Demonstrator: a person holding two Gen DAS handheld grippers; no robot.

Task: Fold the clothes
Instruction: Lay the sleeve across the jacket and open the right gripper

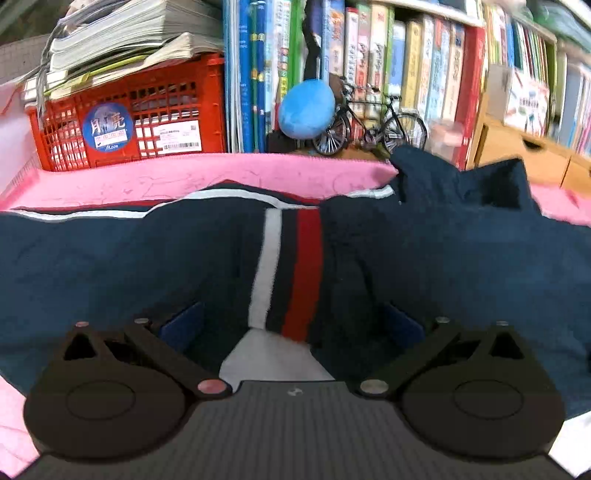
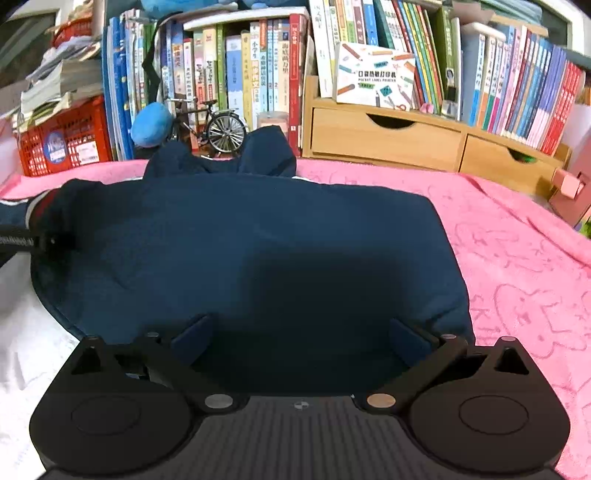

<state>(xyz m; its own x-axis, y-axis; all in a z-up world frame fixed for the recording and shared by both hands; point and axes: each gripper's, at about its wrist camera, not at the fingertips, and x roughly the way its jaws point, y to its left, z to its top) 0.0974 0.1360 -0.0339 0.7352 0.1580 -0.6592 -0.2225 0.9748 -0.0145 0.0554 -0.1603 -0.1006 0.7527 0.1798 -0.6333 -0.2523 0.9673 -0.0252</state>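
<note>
We see the navy garment (image 2: 258, 236) spread on the pink blanket (image 2: 517, 258) before the bookshelf (image 2: 258, 74). Left tongs (image 1: 291, 325) and right tongs (image 2: 299, 336) both stand spread wide over it, grasping nothing.

garment (image 2: 258, 236): 1 | crate (image 1: 129, 114): 1 | drawers (image 2: 384, 134): perhaps 2

The garment (image 2: 258, 236) is spread out on the blanket (image 2: 517, 266), right in front of both hand-held grippers. Behind it, a model bicycle (image 2: 210, 129) is parked against a row of books (image 2: 240, 74), with a plush ball (image 2: 151, 125) just to its left. Further left a crate (image 1: 129, 118) is topped with stacked papers (image 1: 129, 33). Off to the right, a drawer unit (image 2: 406, 136) is set under more books.
</note>
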